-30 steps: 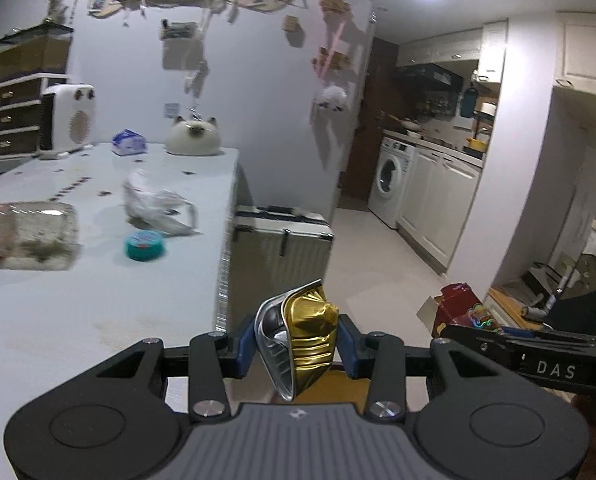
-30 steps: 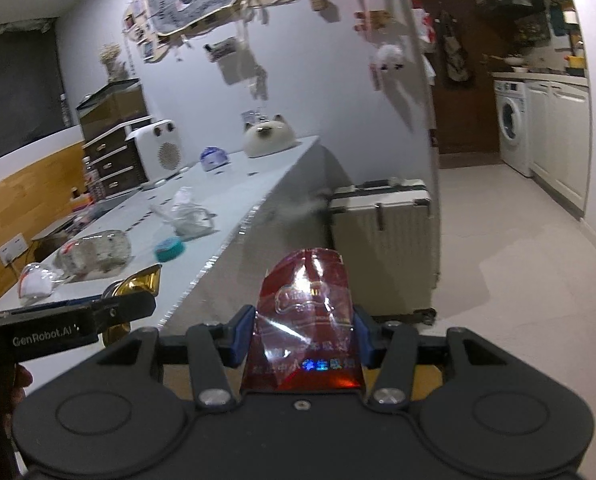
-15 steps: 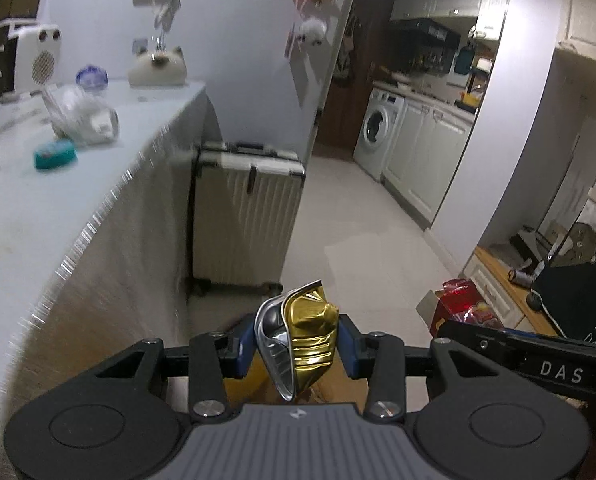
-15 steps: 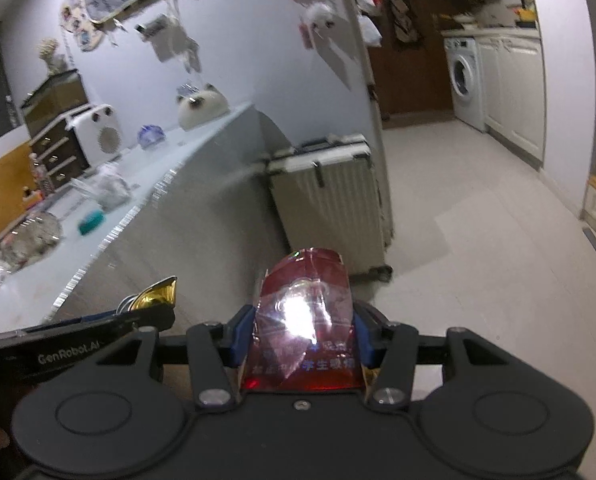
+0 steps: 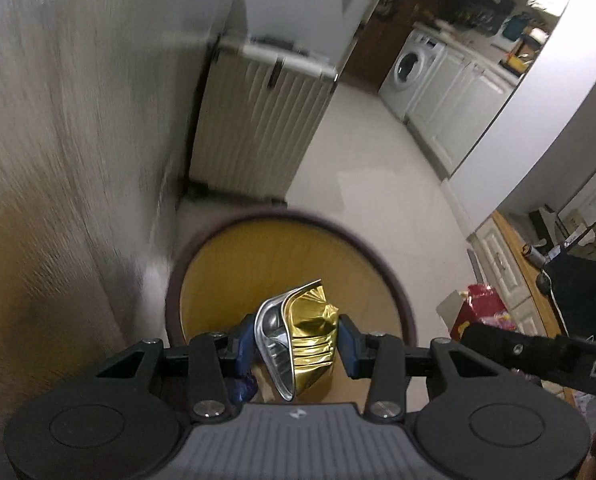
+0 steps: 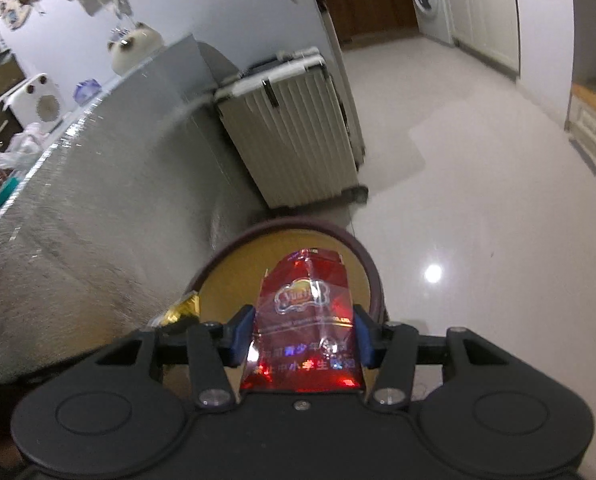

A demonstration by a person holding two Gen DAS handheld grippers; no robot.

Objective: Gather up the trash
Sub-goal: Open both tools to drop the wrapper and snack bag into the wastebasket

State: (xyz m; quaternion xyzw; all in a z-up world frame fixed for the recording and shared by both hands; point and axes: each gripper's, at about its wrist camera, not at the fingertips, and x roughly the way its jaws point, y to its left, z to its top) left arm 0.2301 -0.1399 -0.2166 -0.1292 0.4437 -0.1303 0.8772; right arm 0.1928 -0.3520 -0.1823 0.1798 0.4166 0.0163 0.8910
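My left gripper [image 5: 295,346] is shut on a crumpled gold and silver foil wrapper [image 5: 304,336]. It hangs over a round bin [image 5: 217,264] with a dark rim and a yellow inside, standing on the floor. My right gripper [image 6: 304,338] is shut on a red snack packet [image 6: 306,320] and sits over the same bin [image 6: 362,264]. The gold wrapper [image 6: 181,308] shows at the left in the right wrist view. Part of the right gripper's black body [image 5: 538,354] crosses the lower right of the left wrist view.
A ribbed cream suitcase [image 5: 253,120] [image 6: 293,128] stands behind the bin, against the grey table side [image 5: 57,160] [image 6: 117,168]. On the tabletop lie a clear bag [image 6: 21,148] and a teal lid [image 6: 5,192]. A red bag [image 5: 482,308] sits right of the bin. Pale floor [image 6: 478,180] runs to a washing machine [image 5: 414,68].
Both grippers have dropped from table height and tipped downward. The tabletop has slid out of the left view, and the round bin has come in beneath both held wrappers.
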